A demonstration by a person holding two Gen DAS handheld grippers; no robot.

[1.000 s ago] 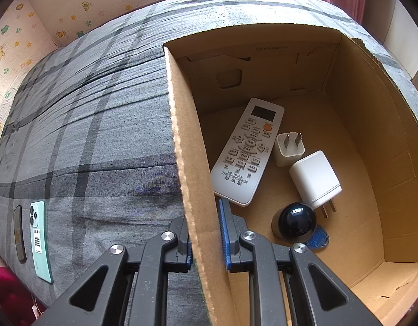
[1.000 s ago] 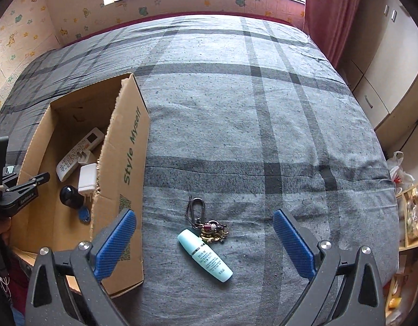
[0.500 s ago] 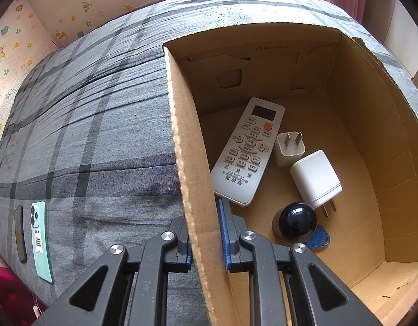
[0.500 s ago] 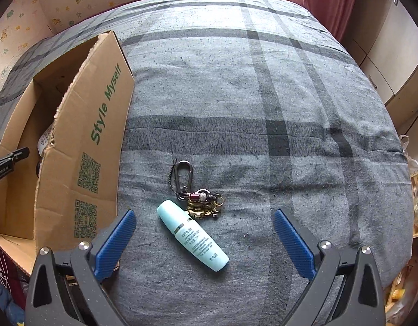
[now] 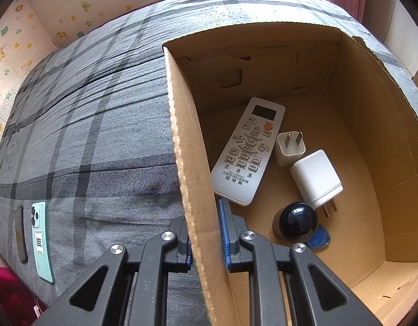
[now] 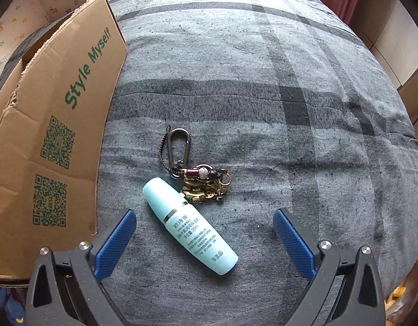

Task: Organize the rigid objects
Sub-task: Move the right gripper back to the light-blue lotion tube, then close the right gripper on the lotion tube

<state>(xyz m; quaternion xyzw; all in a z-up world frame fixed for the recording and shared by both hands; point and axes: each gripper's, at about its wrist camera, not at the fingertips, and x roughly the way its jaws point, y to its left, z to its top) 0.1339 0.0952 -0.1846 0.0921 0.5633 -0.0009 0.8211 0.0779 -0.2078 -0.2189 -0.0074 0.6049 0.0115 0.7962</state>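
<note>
My left gripper [image 5: 206, 233] is shut on the left wall of the open cardboard box [image 5: 181, 146], one finger outside and one inside. The box holds a white remote [image 5: 248, 150], a small plug adapter [image 5: 290, 148], a white charger [image 5: 316, 179], a dark round object [image 5: 295, 221] and a blue tag [image 5: 319, 240]. In the right wrist view my right gripper [image 6: 204, 231] hangs open just above a pale blue bottle [image 6: 189, 225] lying slantwise on the grey plaid bed. A keychain with a carabiner [image 6: 195, 171] touches the bottle's far end.
The box's outer wall [image 6: 53, 141], printed with green letters and codes, stands close to the left of the bottle. A mint green phone [image 5: 41, 240] and a dark slim object [image 5: 20, 233] lie near the bed's left edge. A curtain and cupboards stand beyond the bed.
My right gripper has come down toward the bottle and keychain, which now look much larger and sit between its fingers. The left gripper and the box have kept still.
</note>
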